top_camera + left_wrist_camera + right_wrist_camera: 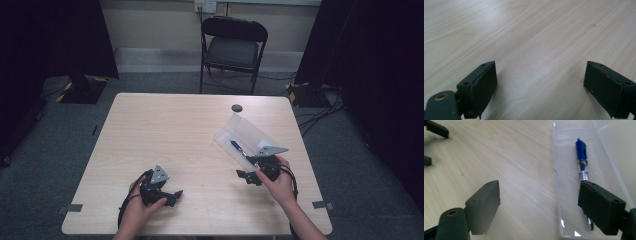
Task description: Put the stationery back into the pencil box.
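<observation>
Both grippers, left gripper and right gripper, gape wide, empty; right gripper view reveals blue pen inside clear case.

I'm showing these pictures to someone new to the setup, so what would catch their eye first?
Probably the clear plastic case lying open on the right half of the table, with a blue pen inside it. Next, the two black grippers near the table's front edge: the right gripper sits beside the case, the left gripper over bare wood, both with jaws spread wide. A black folding chair stands beyond the far edge.
</observation>
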A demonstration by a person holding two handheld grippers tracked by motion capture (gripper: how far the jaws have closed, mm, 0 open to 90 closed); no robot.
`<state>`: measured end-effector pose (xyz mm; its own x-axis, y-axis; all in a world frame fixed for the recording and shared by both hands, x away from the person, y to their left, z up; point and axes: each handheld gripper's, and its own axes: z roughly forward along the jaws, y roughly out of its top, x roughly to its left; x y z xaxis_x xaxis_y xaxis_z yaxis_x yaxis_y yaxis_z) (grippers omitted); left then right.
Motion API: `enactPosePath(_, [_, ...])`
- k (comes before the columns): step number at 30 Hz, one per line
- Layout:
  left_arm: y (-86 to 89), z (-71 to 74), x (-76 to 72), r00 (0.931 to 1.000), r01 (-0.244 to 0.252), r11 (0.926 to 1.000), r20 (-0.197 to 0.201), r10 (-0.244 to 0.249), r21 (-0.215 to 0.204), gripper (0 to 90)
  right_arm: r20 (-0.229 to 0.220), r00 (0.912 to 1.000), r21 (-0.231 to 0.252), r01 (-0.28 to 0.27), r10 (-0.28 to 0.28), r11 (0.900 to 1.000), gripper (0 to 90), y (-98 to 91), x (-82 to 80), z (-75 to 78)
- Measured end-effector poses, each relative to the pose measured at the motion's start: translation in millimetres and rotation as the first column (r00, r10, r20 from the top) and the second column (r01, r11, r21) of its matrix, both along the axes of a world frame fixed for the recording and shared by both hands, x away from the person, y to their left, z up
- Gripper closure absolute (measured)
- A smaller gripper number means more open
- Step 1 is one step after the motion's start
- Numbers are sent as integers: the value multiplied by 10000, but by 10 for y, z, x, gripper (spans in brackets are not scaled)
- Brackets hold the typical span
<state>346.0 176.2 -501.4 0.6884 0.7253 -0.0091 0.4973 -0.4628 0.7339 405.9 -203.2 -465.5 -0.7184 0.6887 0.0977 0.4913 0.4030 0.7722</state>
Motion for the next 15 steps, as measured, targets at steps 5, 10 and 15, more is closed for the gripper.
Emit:
enactPosePath(5, [0,0,-1,10000,-5,10000,-1,5,17,113,46,9987,-76,-500,501,9987,177,62,-94,24])
enactPosePath(10, [0,0,-1,10000,-7,10000,-4,7,11,113,-26,9953,-208,-968,967,9951,180,115,-184,17])
enactPosePath(15, [1,0,0,10000,10,10000,1,-10,23,113,-134,9917,-178,-1283,1280,9916,183,167,-263,-9])
